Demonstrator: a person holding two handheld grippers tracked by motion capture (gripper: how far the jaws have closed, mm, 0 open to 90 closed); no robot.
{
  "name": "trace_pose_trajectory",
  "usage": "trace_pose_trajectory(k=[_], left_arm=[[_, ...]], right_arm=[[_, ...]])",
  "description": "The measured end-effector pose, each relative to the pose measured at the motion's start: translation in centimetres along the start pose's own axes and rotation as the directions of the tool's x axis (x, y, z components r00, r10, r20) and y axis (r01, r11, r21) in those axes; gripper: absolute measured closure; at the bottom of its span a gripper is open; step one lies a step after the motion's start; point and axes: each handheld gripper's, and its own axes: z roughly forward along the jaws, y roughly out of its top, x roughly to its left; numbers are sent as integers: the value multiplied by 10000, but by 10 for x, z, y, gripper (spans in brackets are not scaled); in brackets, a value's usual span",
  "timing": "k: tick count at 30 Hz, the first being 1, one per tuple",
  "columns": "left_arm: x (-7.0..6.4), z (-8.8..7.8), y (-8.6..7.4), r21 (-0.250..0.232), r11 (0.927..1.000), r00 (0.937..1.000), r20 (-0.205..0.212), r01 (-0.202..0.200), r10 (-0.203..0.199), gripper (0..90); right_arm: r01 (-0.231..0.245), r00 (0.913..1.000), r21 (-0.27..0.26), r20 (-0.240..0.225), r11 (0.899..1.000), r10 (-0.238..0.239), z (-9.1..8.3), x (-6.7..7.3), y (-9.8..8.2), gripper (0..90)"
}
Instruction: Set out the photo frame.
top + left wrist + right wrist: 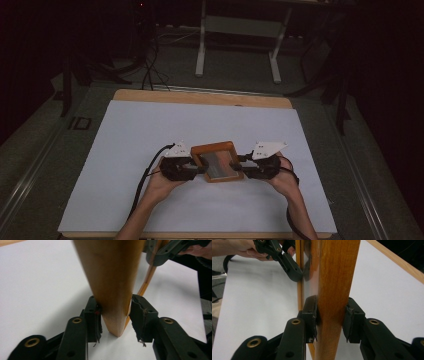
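A small wooden picture frame (216,161) with a glassy grey centre sits over the white sheet, held from both sides. My left gripper (200,167) grips its left edge, and in the left gripper view its jaws (113,312) close on the frame's wooden edge (112,277), pads touching the wood. My right gripper (235,162) has the frame's right edge. In the right gripper view its pads (331,315) press both faces of the wooden bar (337,277). There my left gripper (287,265) appears on the frame's far side.
A white sheet (150,150) covers most of the wooden table (200,97). Beyond the table, on the dark floor, stand the white legs of a desk (200,45) and some cables (150,70). Black cables trail from both grippers toward the near edge.
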Motion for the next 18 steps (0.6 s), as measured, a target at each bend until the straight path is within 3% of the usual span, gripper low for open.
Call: trace_pose_trajectory(k=[3, 11, 18], left_arm=[[0, -1, 0, -75, 10000, 9999, 133, -27, 28, 635], [0, -5, 1, -218, 9998, 10000, -19, -30, 29, 639], [3, -19, 4, -705, 9973, 9998, -8, 190, -191, 639]], right_arm=[[-74, 10000, 83, -46, 9999, 74, -1, -1, -1, 667], [-243, 9997, 81, 13, 9997, 243, 1, -1, -1, 663], [-854, 9962, -528, -236, 9950, 842, 4, -2, -1, 663]])
